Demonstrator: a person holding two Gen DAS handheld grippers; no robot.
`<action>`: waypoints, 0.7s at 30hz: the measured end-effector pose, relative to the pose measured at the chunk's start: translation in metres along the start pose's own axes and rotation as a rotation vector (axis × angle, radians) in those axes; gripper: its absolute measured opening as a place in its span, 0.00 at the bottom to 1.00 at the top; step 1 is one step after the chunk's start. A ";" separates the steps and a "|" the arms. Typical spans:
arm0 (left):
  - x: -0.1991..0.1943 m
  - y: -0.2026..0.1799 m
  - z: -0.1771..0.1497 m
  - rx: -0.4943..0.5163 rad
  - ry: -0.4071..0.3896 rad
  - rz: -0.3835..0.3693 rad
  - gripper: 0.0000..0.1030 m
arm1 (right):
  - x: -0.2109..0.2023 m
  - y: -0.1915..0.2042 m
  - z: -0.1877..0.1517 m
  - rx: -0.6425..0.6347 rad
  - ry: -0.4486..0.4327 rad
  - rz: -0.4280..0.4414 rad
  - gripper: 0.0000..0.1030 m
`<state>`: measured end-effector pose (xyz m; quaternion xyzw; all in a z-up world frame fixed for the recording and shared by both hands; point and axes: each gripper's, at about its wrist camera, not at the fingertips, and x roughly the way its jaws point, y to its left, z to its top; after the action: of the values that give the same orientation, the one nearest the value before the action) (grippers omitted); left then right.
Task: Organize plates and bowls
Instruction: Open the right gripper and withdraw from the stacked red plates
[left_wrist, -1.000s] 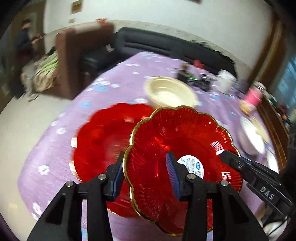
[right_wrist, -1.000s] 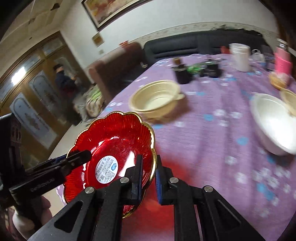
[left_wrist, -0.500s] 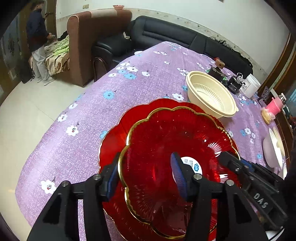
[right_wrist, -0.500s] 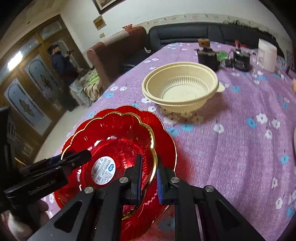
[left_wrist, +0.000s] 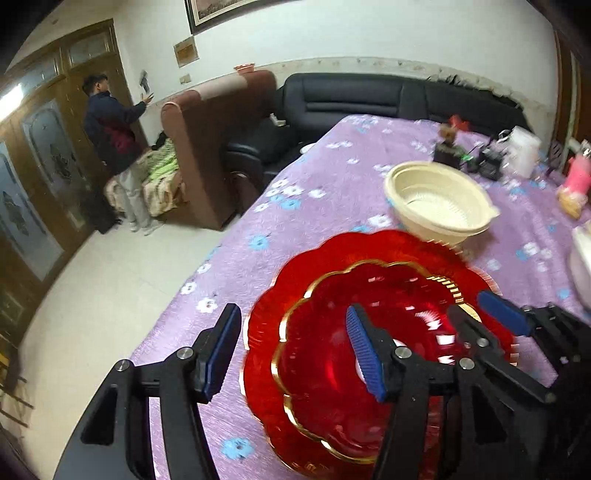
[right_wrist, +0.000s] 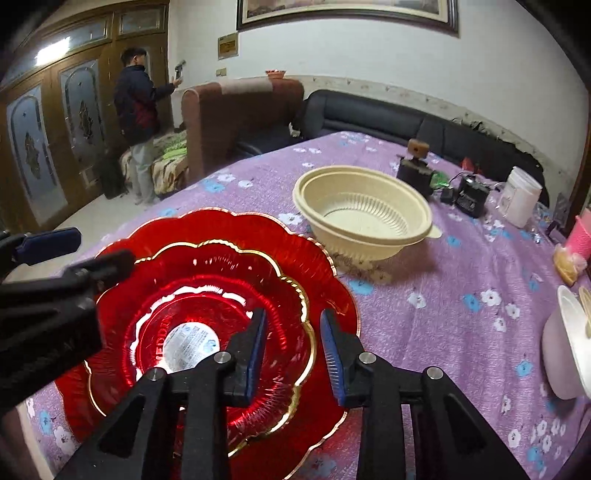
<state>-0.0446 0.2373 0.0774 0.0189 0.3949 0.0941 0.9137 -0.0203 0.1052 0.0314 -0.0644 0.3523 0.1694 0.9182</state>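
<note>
From the left wrist view, two red plates sat stacked on a purple cloth with little flowers (left_wrist: 325, 177). The small red plate (left_wrist: 332, 376) was shiny like glass, with fine ribs and a wavy gold edge like petals. It lay inside the big red plate (left_wrist: 369, 247), which had the same flower shape. The left gripper (left_wrist: 291, 352) was spreading its black jaws with blue ribbed pads. The near-left edge of both plates lay between them, but the pads did not press on it. One cream bowl (left_wrist: 437, 201), round and ribbed inside, stood farther off to the right. The picture was a bit blurry.

From the right wrist view, the same two plates lay near and to the left. A round white sticker (right_wrist: 190, 343) showed in the middle of the small red plate (right_wrist: 207, 280). The right gripper (right_wrist: 293, 354) was opening too. The gold edge of the small plate passed between its blue pads, untouched. The big red plate (right_wrist: 266, 236) lay flat under it. The cream bowl (right_wrist: 362, 210) stood just beyond the plates. One white bowl (right_wrist: 565, 350) sat at the far right edge.
</note>
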 end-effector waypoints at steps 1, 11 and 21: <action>-0.009 0.002 0.000 -0.012 -0.011 -0.051 0.60 | -0.005 -0.005 0.000 0.021 -0.018 0.006 0.32; -0.093 -0.018 -0.031 -0.104 -0.121 -0.318 0.81 | -0.081 -0.062 -0.035 0.215 -0.105 0.077 0.49; -0.107 -0.093 -0.063 0.078 -0.060 -0.437 0.81 | -0.158 -0.181 -0.111 0.429 -0.108 -0.051 0.49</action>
<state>-0.1477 0.1234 0.1012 -0.0292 0.3656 -0.1219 0.9223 -0.1347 -0.1320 0.0547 0.1325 0.3289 0.0703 0.9324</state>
